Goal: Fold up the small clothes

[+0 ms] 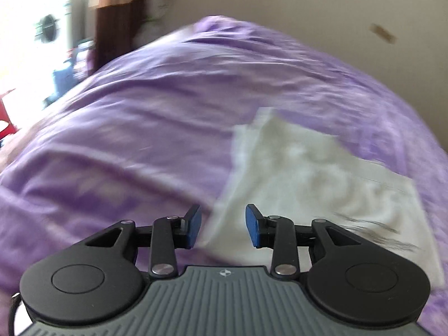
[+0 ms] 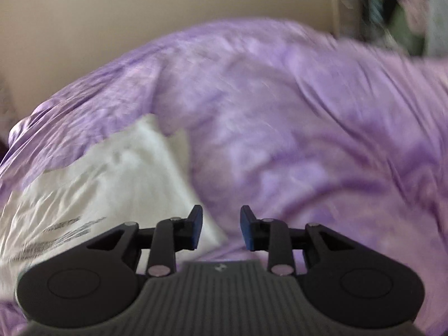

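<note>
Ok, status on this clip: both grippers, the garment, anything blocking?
Left gripper open, empty. Right gripper open, empty. White printed cloth garment lying folded on wrinkled purple bedsheet. Nothing blocking.

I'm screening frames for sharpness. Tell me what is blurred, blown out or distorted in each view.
Left wrist: purple bedsheet and white garment motion-smeared, window area top left blown out, left gripper sharp. Right wrist: same smear, dark print on the garment streaked, right gripper sharper. Fisheye bulges the bed in both.

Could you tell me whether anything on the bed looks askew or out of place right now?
Nothing stands out. The white garment lies folded on the rumpled purple bedspread, with neither gripper holding it. Blur hides finer detail.
</note>
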